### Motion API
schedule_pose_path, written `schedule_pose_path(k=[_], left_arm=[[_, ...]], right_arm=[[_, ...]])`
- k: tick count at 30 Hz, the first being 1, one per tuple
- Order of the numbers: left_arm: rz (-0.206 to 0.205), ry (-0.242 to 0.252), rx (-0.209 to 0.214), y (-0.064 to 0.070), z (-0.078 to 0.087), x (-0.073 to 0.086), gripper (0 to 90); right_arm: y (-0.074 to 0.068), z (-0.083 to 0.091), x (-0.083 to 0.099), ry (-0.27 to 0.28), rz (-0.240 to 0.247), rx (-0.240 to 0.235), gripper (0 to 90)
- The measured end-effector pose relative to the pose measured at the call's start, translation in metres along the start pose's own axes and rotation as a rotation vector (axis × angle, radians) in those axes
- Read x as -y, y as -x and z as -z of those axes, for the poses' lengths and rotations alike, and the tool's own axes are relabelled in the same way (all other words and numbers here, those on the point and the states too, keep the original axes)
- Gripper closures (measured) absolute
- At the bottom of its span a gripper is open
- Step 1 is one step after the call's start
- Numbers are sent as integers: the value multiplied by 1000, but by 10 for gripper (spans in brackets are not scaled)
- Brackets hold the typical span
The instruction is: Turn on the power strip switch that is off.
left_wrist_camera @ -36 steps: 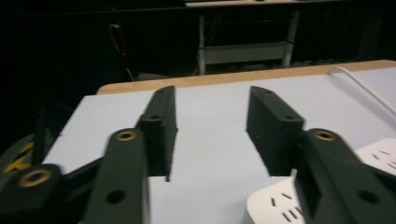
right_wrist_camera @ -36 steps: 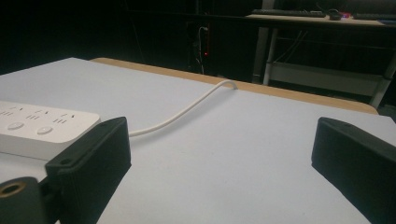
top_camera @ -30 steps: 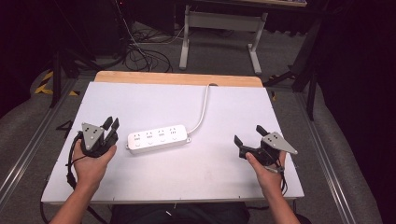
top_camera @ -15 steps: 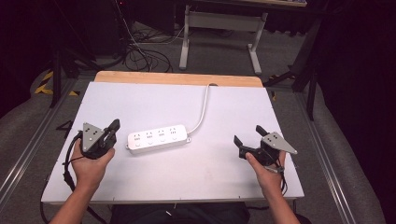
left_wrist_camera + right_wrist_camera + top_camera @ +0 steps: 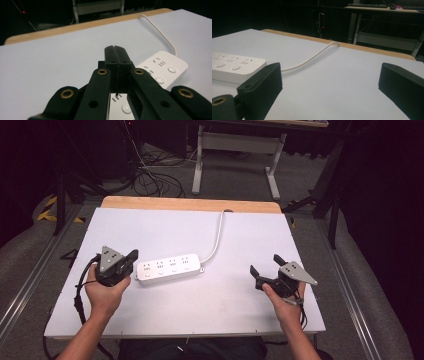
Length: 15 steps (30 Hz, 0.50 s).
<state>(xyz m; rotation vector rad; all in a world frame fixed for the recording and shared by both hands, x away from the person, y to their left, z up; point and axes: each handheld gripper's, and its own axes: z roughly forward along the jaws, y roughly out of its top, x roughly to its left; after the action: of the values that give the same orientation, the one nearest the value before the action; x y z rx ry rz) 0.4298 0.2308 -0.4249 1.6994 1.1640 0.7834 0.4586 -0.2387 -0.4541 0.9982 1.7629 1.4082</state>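
1. The white table (image 5: 200,235) carries everything, a bare wooden strip (image 5: 190,204) running along its twelve o'clock edge.
2. The white power strip (image 5: 170,268) lies left of the table's centre, its cable (image 5: 218,232) curving off toward twelve o'clock.
3. The left gripper (image 5: 131,257) sits at nine o'clock of the power strip, just beside its end, jaws pressed together on nothing.
4. The right gripper (image 5: 265,266) rests at three o'clock of the power strip, well apart from it, jaws spread wide and empty.
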Motion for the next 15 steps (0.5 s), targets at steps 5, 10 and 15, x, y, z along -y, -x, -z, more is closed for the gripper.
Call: schedule_pose_path(k=[5, 10, 15], left_arm=[[-24, -41, 21, 6, -10, -2, 900], [-46, -81, 53, 13, -19, -5, 900], [-92, -143, 74, 24, -31, -6, 900]], right_arm=[[0, 1, 0, 3, -6, -4, 56], [1, 2, 0, 2, -3, -1, 58], [1, 2, 0, 3, -1, -1, 60]])
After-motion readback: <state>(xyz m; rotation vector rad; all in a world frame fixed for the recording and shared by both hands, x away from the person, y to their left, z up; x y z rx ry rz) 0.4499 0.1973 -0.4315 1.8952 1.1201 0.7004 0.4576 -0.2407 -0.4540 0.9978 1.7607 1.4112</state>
